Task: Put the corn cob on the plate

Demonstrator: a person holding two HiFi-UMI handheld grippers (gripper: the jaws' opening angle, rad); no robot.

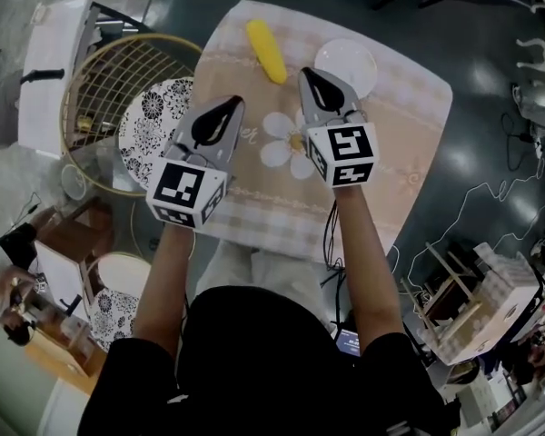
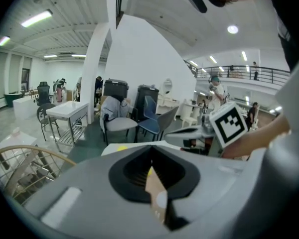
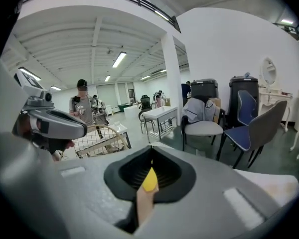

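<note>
A yellow corn cob lies at the far side of a table with a beige checked cloth. Just right of it stands a small white plate, empty. My left gripper hovers over the cloth short of the cob, jaws together and holding nothing. My right gripper is shut and empty too, its tip between the cob and the plate. In the right gripper view the cob shows as a yellow sliver through the slit of the shut gripper. The left gripper looks along its closed jaws at the table, with the right gripper beside it.
A round wire basket and a seat with a black-and-white pattern stand at the table's left. A wooden rack with boxes is at the lower right, and cables trail over the floor. Chairs and people are far off.
</note>
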